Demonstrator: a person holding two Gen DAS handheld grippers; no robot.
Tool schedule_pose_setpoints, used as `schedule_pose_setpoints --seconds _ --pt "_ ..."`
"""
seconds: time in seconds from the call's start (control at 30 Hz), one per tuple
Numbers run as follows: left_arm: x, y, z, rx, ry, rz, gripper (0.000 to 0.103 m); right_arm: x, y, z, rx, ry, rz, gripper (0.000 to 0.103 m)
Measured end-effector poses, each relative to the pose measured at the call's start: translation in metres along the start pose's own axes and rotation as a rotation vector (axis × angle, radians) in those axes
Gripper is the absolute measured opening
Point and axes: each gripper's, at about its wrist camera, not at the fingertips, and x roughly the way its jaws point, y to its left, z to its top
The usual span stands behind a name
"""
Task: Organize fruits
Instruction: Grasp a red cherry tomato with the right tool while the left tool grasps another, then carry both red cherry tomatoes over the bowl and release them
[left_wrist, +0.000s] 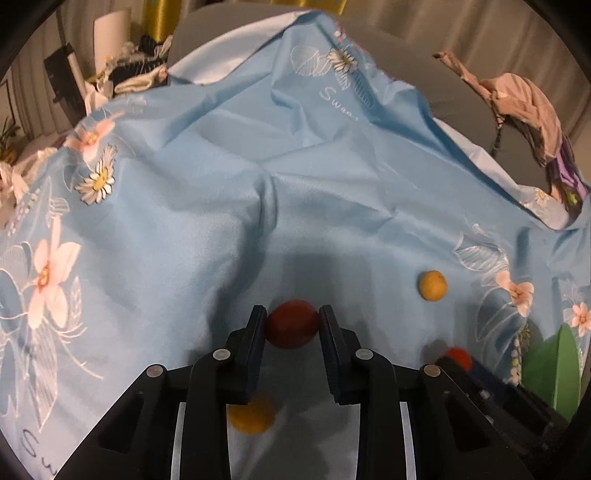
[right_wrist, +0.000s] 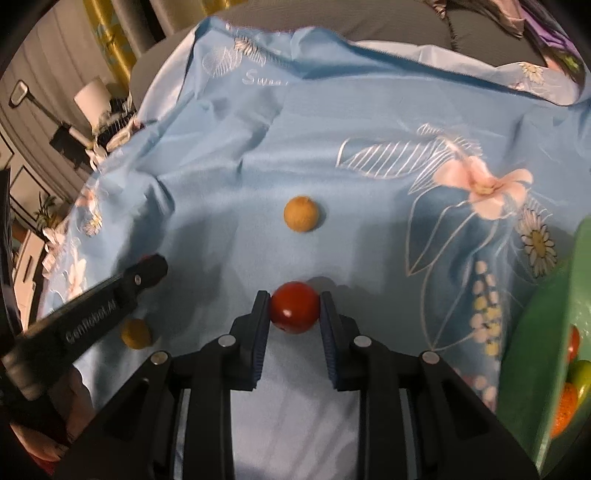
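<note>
both grippers pinch red fruits on the blue floral cloth (right_wrist: 258, 155) printed "swee": left gripper (left_wrist: 293, 321) one red fruit (left_wrist: 293, 325), right gripper (right_wrist: 294, 308) another (right_wrist: 294, 307) left of the green bowl (right_wrist: 535, 369). left gripper's side reads "genrobot.ai".

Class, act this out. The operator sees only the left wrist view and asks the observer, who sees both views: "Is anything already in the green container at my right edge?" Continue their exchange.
Observer: Yes. The green plastic container holds a small red fruit, a yellow-green fruit and an orange fruit.
Operator: My left gripper is shut on a dull red round fruit. The right one is a blur to me.
Observer: The right gripper is shut on a glossy red round fruit.
Operator: And the small yellow round fruit half hidden under my fingers?
Observer: It lies loose on the blue floral cloth, not gripped.
</note>
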Motion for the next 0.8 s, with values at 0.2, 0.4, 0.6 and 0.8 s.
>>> schedule_pose_setpoints --seconds 0.2,0.4,0.6,0.8 --pt "-0.039 -0.02 -0.004 0.008 -0.079 -0.1 0.029 -0.032 -0.009 -0.002 0.028 -0.075 -0.013 0.027" --pt "-0.076 -0.055 -0.009 0.088 -0.164 -0.199 0.029 -0.061 -0.016 -0.001 0.046 -0.159 -0.022 0.027" --pt "-0.098 -0.077 -0.014 0.149 -0.219 -0.251 0.029 -0.092 -0.033 -0.003 0.091 -0.238 -0.036 0.027" --pt "-0.108 -0.092 -0.022 0.201 -0.229 -0.31 0.029 -0.126 -0.056 -0.009 0.139 -0.319 -0.066 0.028"
